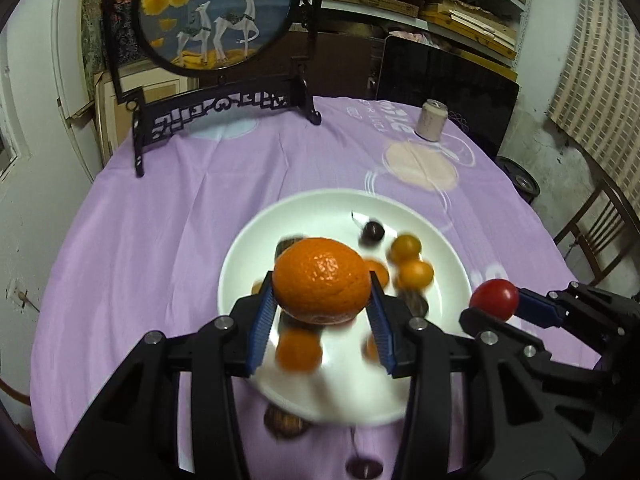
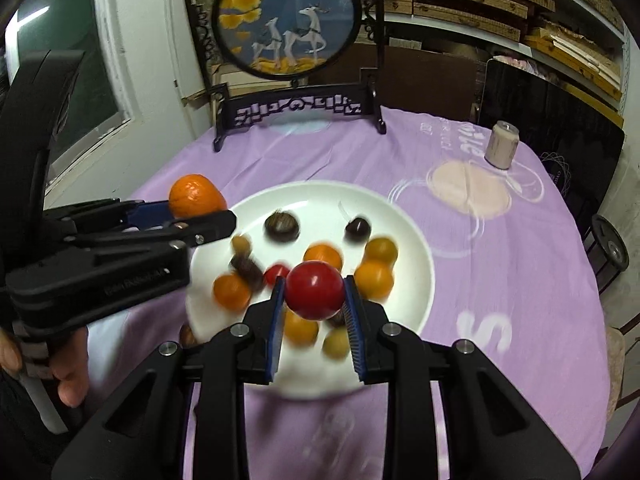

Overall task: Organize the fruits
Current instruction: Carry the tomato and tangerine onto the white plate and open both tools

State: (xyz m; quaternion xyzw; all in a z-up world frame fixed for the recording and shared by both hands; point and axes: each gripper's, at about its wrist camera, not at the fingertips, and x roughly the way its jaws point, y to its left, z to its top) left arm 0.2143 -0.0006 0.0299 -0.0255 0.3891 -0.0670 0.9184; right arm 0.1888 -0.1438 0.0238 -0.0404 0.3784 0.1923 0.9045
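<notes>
Above the white plate (image 1: 240,256), we clamp an orange (image 1: 322,280) in our left gripper (image 1: 322,312) and a tomato (image 2: 314,290) in our right gripper (image 2: 314,312), probably lifted clear for sorting.

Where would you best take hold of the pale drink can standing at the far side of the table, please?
Probably around the middle of the can's straight side wall, coming in level from the near, open side. It stands upright on the purple tablecloth, apart from the white plate, and its round body looks easier to pinch than the narrowed top.
</notes>
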